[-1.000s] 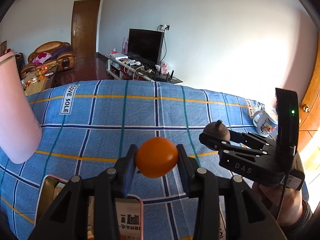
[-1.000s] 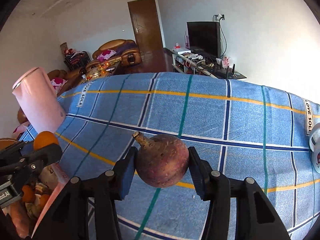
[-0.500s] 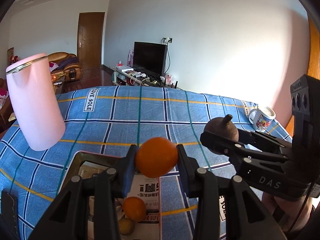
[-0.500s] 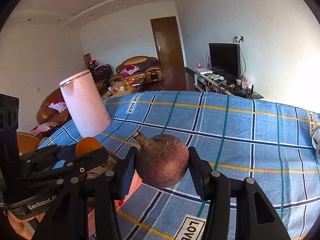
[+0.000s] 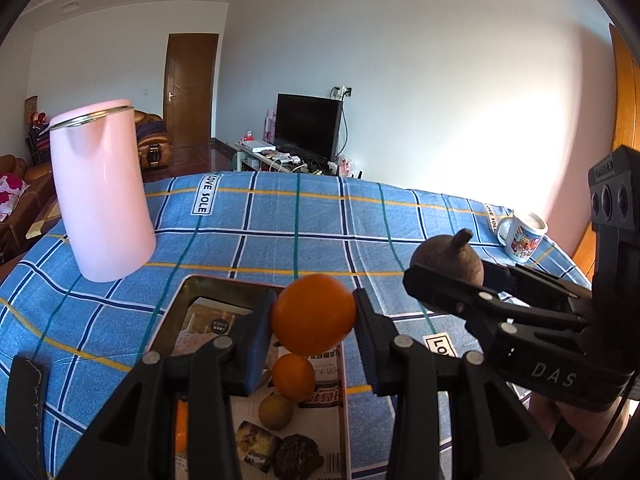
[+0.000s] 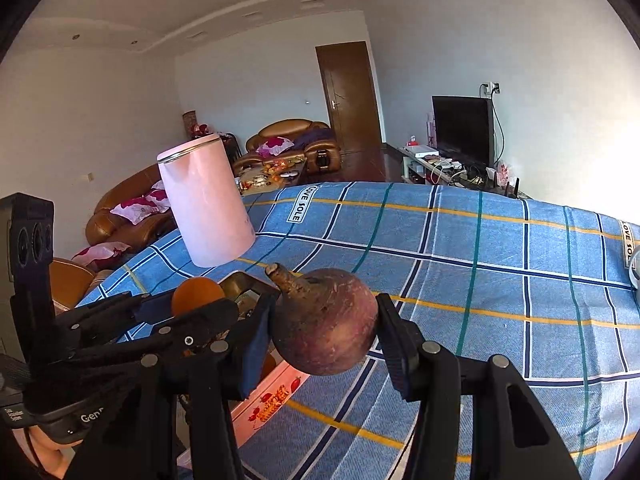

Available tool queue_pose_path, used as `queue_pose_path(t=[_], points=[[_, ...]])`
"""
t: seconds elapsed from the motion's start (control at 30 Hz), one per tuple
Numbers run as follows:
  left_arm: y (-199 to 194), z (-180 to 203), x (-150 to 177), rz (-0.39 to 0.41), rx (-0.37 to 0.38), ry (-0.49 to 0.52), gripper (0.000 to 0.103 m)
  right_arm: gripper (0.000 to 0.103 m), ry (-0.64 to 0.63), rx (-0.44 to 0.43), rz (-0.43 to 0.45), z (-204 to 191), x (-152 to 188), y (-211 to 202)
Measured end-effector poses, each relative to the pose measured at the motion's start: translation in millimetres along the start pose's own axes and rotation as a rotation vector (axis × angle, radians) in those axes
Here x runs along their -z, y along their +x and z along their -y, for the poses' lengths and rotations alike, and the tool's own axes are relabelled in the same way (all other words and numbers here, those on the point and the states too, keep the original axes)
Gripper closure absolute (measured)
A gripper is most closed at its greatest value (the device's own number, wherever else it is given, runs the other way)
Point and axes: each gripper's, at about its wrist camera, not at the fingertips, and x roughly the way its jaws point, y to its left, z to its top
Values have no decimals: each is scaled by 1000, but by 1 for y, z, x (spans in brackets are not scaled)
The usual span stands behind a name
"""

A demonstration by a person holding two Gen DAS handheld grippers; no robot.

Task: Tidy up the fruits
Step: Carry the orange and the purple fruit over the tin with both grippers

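Jaws clamp an orange [image 5: 313, 313] left, a brown fruit [image 6: 325, 321] right.

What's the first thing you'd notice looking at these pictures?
Two fruits held up in the air: a bright orange pinched in the left gripper above the open box, and a brownish-purple fruit in the right gripper. Next, the tall pink jug standing on the blue checked cloth.
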Motion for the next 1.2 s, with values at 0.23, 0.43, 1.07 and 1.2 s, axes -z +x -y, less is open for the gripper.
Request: queue_pose_path(t=[0.23,0.43,1.07,1.2], points=[[-17,-10,9,28,-35,-2,63,51,-21,-20,14,-16,5,-8],[-27,-20,18,42,-57,-7,63,51,-31,-39,31,-26,8,-12],[-52,-62,33,98,-128,-74,63,51,-56,-84,54,-48,15,-7],[-48,-70,31,97,-138,-80,63,51,-77,-99,39,-59,19,5]])
